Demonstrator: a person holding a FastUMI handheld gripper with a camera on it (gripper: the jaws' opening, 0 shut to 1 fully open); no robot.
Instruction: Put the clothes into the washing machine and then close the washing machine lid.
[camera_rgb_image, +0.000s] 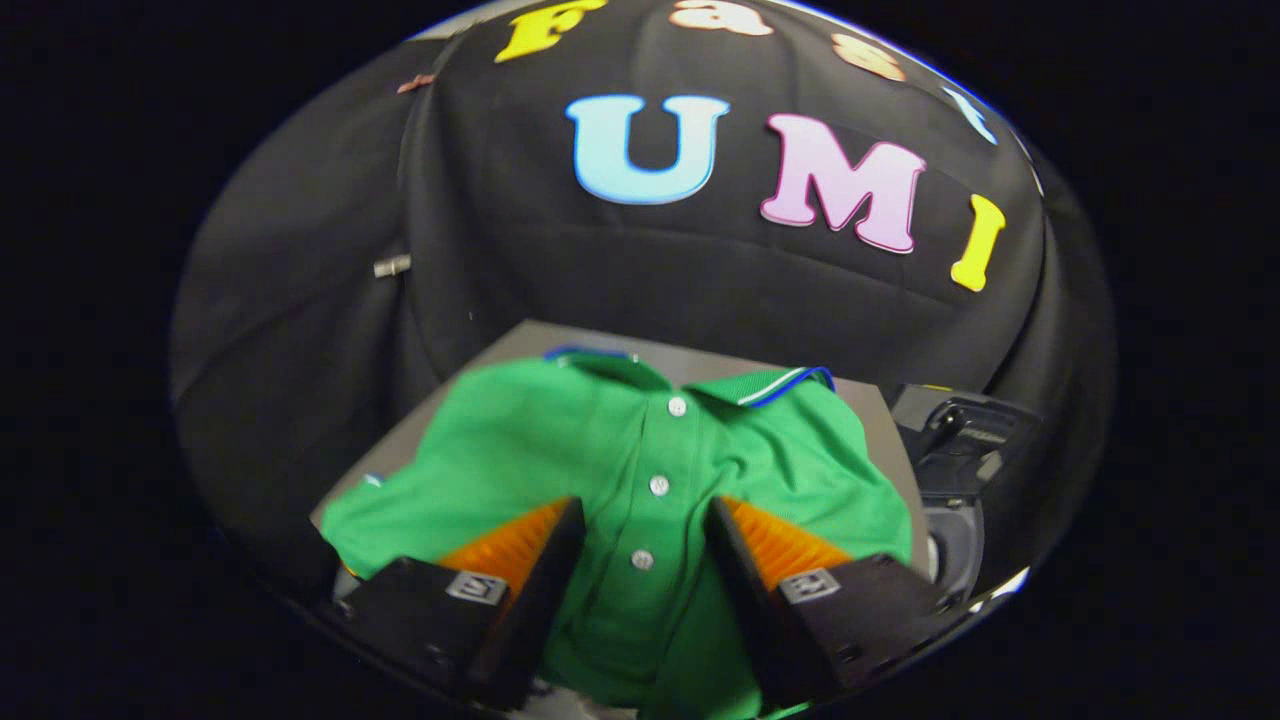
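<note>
Item: green polo shirt (560, 450), spread on my grey counter (890, 420), collar away from me | Gripper (640, 520): jaws wide open, button placket between them, not gripping | Dark machine part (965, 440) beside the counter, beyond the shirt's sleeve.

A green polo shirt (560, 450) lay spread on a grey surface, collar farthest from the fingers, front up. Its collar was trimmed with white and blue, and three white buttons ran down the placket. Part of the dark washing machine (960, 450) showed just beside the shirt's right shoulder.
</note>
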